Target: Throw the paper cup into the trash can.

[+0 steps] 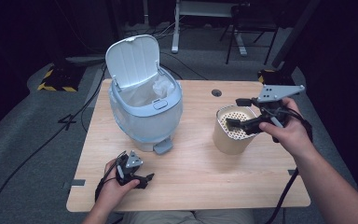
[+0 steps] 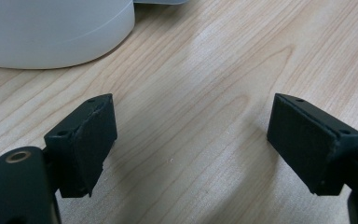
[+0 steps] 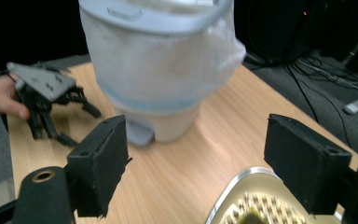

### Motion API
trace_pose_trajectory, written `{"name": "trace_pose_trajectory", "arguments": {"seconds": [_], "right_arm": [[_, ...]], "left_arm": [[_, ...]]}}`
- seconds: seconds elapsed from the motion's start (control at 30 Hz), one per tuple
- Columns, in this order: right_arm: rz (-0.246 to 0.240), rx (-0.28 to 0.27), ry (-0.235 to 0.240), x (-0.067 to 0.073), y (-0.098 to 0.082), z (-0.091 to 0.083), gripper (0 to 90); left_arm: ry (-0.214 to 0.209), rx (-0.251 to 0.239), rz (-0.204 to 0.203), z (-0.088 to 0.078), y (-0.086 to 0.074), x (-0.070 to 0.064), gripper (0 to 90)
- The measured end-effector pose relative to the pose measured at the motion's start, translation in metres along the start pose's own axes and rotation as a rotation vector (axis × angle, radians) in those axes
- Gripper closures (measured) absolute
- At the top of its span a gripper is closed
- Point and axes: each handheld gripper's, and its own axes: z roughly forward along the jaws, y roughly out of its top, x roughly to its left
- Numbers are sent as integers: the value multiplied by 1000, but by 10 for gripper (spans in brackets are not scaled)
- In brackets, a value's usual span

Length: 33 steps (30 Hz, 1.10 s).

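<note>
Left gripper [image 1: 142,179]: rests low on the near left of the bench [image 1: 196,182]; jaws spread wide, nothing between them.
Right gripper [image 1: 233,122]: held over the top of the beige canister [image 1: 230,137]; jaws part open, gripping nothing.
Beige canister: upright on the right side of the bench, perforated top [image 3: 261,210] facing up.
Pedal bin [image 1: 144,107]: far left of the bench, lid [image 1: 133,58] raised, white liner [image 1: 161,88] inside.

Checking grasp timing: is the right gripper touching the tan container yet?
Cannot tell. In the high view the right gripper overlaps the rim of the tan container; in the right gripper view its open jaws hang above it, with no plain contact or gap.
</note>
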Motion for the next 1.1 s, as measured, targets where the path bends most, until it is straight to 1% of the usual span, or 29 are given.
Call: {"name": "trace_pose_trajectory", "arguments": {"seconds": [0.03,0.07,0.1,0.13,0.17,0.2,0.23,0.27,0.3,0.33,0.4,0.43,0.47,0.5,0.53,0.57,0.6,0.67,0.8,0.87,0.9,0.93,0.97,1.03,1.07,1.1], "right_arm": [[8,9,-4,0,-10,-4,226],[8,9,-4,0,-10,-4,226],[22,11,-15,0,-23,-8,226],[22,11,-15,0,-23,-8,226],[31,15,-23,1,-32,-12,227],[31,15,-23,1,-32,-12,227],[34,22,-37,2,-43,-15,234],[36,26,-48,3,-48,-17,236],[36,26,-48,3,-48,-17,236],[48,29,-56,5,-60,-19,239],[70,32,-61,7,-74,-19,241],[72,37,-65,7,-81,-19,241],[72,37,-65,7,-81,-19,241],[86,47,-78,8,-96,-17,241],[90,47,-81,8,-101,-17,240],[90,47,-81,8,-101,-17,240],[110,44,-66,10,-117,-15,241],[127,45,-61,12,-130,-14,240],[157,67,-91,13,-161,-8,234],[184,66,-97,11,-177,-4,232],[194,72,-100,10,-183,-2,234],[194,72,-100,10,-183,-2,234],[212,101,-105,7,-194,4,234],[220,127,-120,5,-203,10,233],[220,127,-120,5,-203,10,233],[224,153,-121,4,-211,17,229]], "left_arm": [[1,0,-3,0,0,0,158],[1,0,-3,0,0,0,157],[5,0,-7,0,-1,-1,158],[5,0,-7,0,-1,-1,157],[3,0,-8,0,-1,-1,157],[4,0,-9,0,-1,-1,157],[4,0,-8,-1,-1,-1,157],[4,0,-8,-1,-1,-1,157],[4,0,-9,-1,-1,-1,157],[5,0,-9,-1,-1,-1,158],[8,1,-9,-1,-1,-1,157],[8,1,-9,-1,-1,-1,158],[9,1,-9,-1,-1,-1,158],[10,1,-8,-1,-1,-1,158],[11,1,-9,-1,-1,-1,158],[11,1,-9,-1,-1,-1,157],[12,1,-10,-1,-1,-1,158],[18,-1,-16,-1,-1,-1,158],[12,-2,-20,-2,-2,-1,161],[19,2,-26,-3,-2,-1,179],[21,6,-28,-4,-2,-1,196],[21,6,-28,-4,-2,-1,212],[20,9,-36,-6,-2,0,225],[13,6,-45,-8,-3,1,232],[13,6,-45,-8,-3,1,234],[9,-10,-51,-11,-4,2,236]]}}
